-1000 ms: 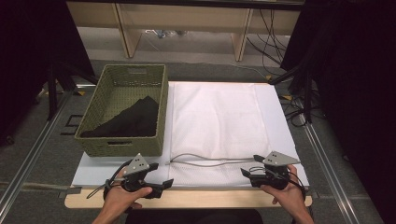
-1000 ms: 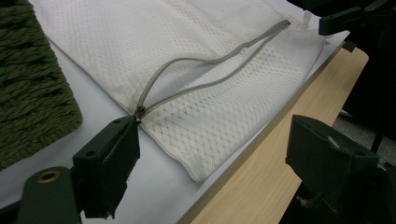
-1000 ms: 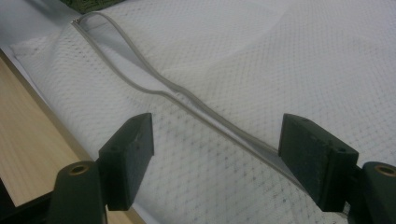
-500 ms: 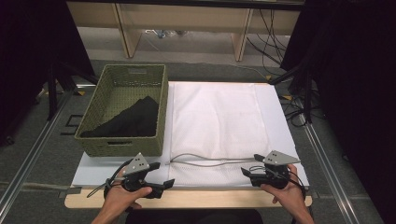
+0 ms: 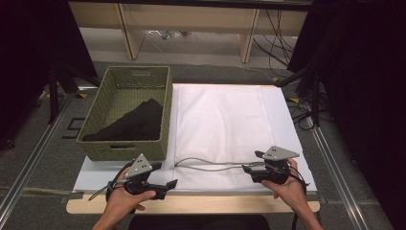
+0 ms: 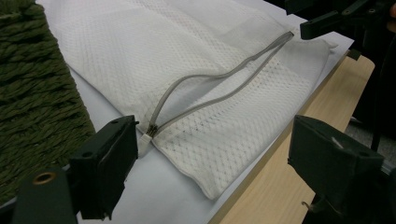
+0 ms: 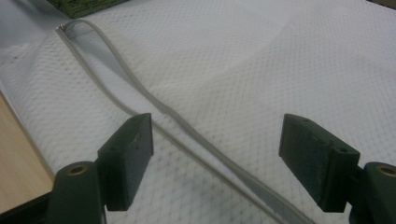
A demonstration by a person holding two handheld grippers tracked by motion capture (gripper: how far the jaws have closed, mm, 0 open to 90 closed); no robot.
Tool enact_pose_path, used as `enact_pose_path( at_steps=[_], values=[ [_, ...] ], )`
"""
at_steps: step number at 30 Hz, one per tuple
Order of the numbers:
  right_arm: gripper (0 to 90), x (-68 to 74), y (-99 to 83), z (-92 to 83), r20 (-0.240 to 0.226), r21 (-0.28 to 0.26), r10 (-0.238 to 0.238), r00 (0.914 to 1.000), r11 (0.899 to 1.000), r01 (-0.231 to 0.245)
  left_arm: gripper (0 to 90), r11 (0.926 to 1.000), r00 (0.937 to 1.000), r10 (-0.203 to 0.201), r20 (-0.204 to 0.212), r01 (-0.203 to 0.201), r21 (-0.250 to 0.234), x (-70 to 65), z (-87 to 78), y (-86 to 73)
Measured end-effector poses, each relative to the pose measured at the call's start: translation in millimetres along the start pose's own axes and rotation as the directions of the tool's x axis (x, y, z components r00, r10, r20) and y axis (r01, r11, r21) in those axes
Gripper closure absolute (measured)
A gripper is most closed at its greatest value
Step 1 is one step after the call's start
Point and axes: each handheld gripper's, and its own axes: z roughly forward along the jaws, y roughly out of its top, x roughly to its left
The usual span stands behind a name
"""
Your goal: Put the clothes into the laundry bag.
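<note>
- Jaws of both grippers stand wide apart, nothing between them; left gripper sits at the near left corner of the white mesh laundry bag, right gripper at the bag's near right part
- Left gripper view: jaws spread over the bag's near corner and the table edge; one jaw just beside the zipper pull, whether it touches cannot be told
- Right gripper view: jaws spread above the mesh, grey zipper running between them, not pinched
- Bag lies flat on a white sheet, taking up most of it; zipper runs along the bag's near side, open, its two grey tapes bowed apart
- Zipper pull at the end of the zipper toward the left gripper
- Left hand and right hand hold the grippers, coming in from the near side of the bag
- Green woven basket stands touching or just beside the bag's left edge; a black cloth lies crumpled inside it
- Wooden table edge shows as a strip on the near side of the bag
- Cables on the floor beyond the bag's far side
</note>
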Motion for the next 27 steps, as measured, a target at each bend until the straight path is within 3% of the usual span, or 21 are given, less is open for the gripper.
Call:
enact_pose_path(
  at_steps=[1,4,5,6,11,14,17,26,27],
  values=[
    [27.0,0.0,0.0,0.0,0.0,0.0,0.0,1.0,1.0,0.0,15.4,0.9999,0.9999,-0.01,-0.009,0.01,0.005,-0.3,0.1,-0.2],
    [26.7,-0.6,5.8,10.4,-0.021,0.027,-0.02,0.9996,0.999,0.02,15.4,0.9999,0.9999,0.009,-0.012,-0.009,0.013,1.2,-0.8,0.3],
    [26.7,2.0,11.3,18.4,-0.023,0.029,-0.045,0.9987,0.999,0.046,15.5,0.9998,0.9998,0.016,-0.01,-0.016,0.014,1.8,-1.1,0.4],
    [26.5,3.9,14.3,22.8,-0.04,0.034,-0.051,0.9979,0.998,0.052,15.5,0.9999,0.9999,-0.002,-0.01,0.002,0.015,1.1,-0.9,0.0],
    [26.2,10.5,27.7,39.4,-0.054,0.048,-0.103,0.9932,0.993,0.105,15.6,0.9998,0.9999,-0.005,-0.014,0.005,0.019,1.4,-1.3,-0.1],
    [24.7,18.0,36.4,50.8,-0.081,0.086,-0.131,0.9881,0.987,0.138,15.6,0.9999,0.9998,-0.013,-0.017,0.013,0.009,2.1,-1.5,-0.7],
    [23.3,26.8,44.3,67.7,-0.095,0.111,-0.201,0.9749,0.971,0.211,15.6,0.9998,0.9996,-0.015,-0.022,0.016,0.016,4.1,-2.3,-1.8],
    [23.3,42.0,57.4,98.5,-0.117,0.128,-0.242,0.9632,0.958,0.256,15.6,0.9996,0.9996,-0.016,-0.023,0.016,0.024,3.0,-1.7,-1.0],
    [23.3,43.7,59.2,101.9,-0.119,0.134,-0.258,0.9588,0.953,0.273,15.6,0.9996,0.9996,-0.015,-0.023,0.016,0.024,3.1,-1.8,-1.0]
  ],
)
